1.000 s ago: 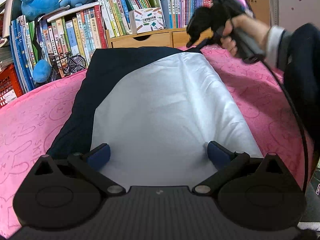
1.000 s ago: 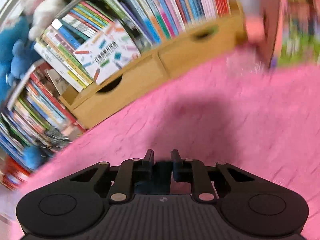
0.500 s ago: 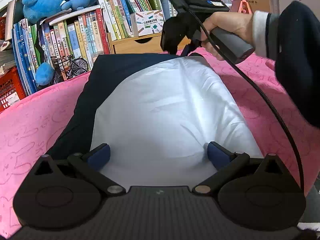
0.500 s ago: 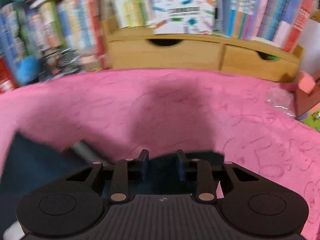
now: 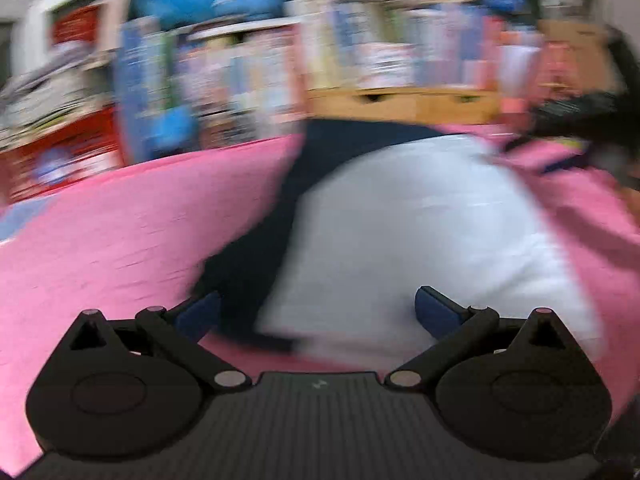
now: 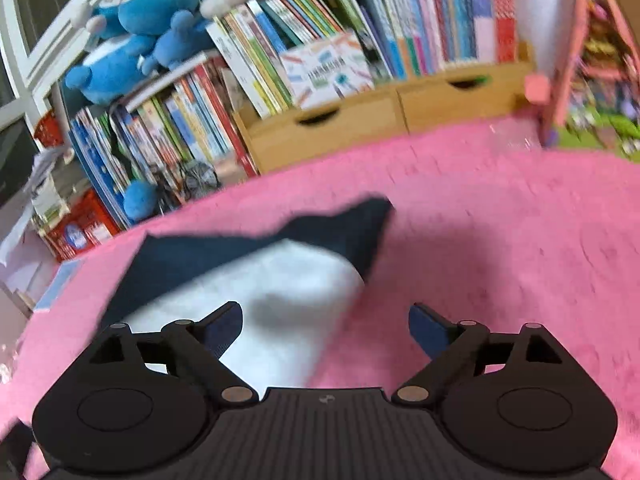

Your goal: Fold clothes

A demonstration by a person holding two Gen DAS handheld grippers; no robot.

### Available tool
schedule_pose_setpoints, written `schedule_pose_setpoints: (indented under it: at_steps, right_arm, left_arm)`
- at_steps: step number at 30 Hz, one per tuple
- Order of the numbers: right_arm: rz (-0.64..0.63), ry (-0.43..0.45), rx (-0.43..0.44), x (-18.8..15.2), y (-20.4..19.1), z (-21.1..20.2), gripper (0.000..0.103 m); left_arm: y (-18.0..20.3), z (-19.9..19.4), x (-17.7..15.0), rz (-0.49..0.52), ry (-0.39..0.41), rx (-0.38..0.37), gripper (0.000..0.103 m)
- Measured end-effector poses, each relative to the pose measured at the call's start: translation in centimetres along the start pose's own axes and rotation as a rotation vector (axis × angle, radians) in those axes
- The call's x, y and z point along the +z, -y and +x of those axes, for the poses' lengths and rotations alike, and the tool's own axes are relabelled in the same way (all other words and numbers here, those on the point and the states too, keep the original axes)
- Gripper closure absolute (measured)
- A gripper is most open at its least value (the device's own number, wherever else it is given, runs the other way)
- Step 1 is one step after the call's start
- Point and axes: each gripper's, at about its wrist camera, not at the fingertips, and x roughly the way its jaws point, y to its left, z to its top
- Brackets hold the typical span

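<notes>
Over pink bedding [image 6: 500, 220], right tongs [image 6: 324, 330] are opening, garment [image 6: 280, 280] unclamped.

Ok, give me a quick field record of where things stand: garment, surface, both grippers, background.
garment: navy and white garment, lying partly folded, white panel on top of navy
surface: pink blanket
left gripper: open, nothing between the pads, at the garment's near edge; view blurred
right gripper: jaws opening, nothing gripped, garment's corner lies below
background: books, wooden drawers, blue plush toys
</notes>
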Motion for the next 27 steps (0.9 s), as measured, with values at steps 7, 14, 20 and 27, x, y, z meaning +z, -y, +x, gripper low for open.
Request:
schedule_pose_setpoints:
  at_steps: [7, 14, 20, 27]
  right_arm:
    - [0.096, -0.054, 0.153, 1.3, 1.0, 5.6, 0.049]
    - [-0.09, 0.006, 0.181, 7.3, -4.2, 11.2, 0.05]
    - [-0.246, 0.157, 0.168, 5.0, -6.2, 5.0, 0.02]
    - [-0.579, 0.095, 0.274, 0.6, -15.7, 6.0, 0.053]
  left_arm:
    - [-3.9, -1.6, 0.1, -0.098, -0.031, 0.151, 0.0]
    - [-2.6, -2.7, 1.4, -0.054, -0.003, 0.133, 0.0]
    - [-2.5, -2.4, 4.4, -0.089, 0.077, 0.025, 0.0]
    - [-1.2, -0.7, 2.7, -0.07, -0.003, 0.072, 0.0]
